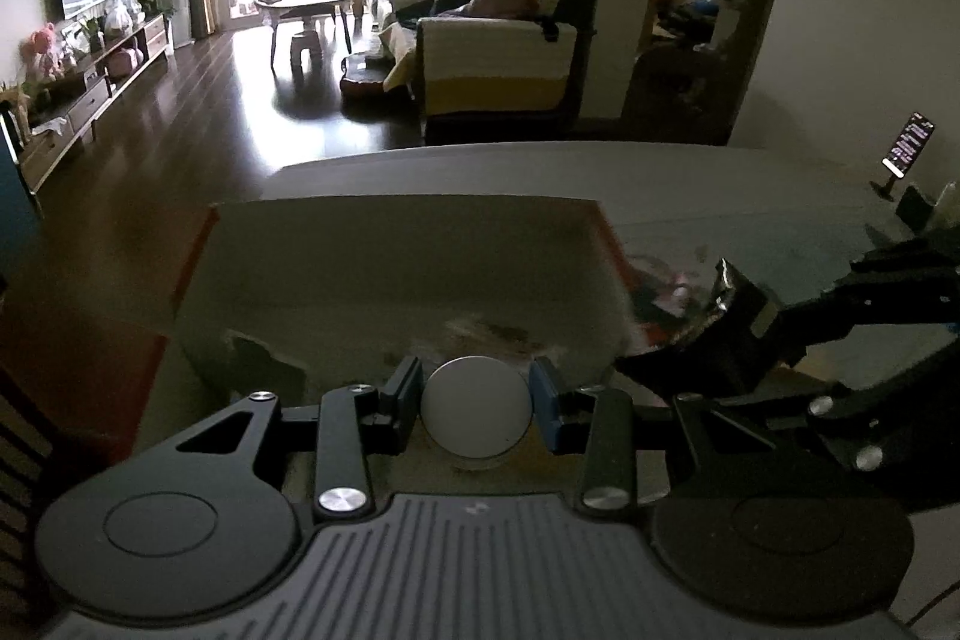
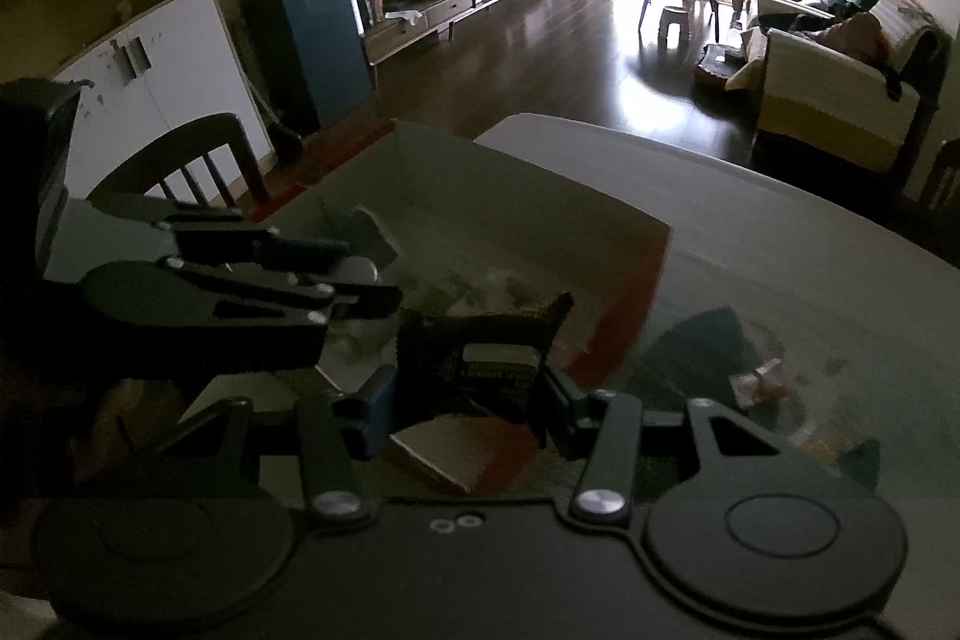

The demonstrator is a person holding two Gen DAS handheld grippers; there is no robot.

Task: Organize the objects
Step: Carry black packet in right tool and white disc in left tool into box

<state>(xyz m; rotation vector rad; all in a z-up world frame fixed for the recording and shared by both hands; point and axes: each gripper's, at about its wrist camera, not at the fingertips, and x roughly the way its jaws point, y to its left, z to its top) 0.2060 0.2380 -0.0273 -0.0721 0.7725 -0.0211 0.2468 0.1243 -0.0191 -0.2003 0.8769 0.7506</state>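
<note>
Round silver disc-shaped tin (image 1: pixel 477 415) is clamped betw. left gripper (image 1: pixel 477 400) fingers, over the open red-edged cardboard box (image 1: pixel 390 268). Dark crinkly foil packet (image 2: pixel 480 346) is gripped by right gripper (image 2: pixel 471 394), above box corner. Step: loading. Next, prob.: both lowered inside, then released.

A pale bench (image 1: pixel 690 172) carries the things; its far edge is rounded against the dark wooden floor (image 1: pixel 198 100). On its left part stands an open cardboard box (image 1: pixel 384 256) with red outer sides. At the far right a phone (image 1: pixel 907 145) leans on a small stand. Right of the box lie some small wrappers (image 2: pixel 759 385).
</note>
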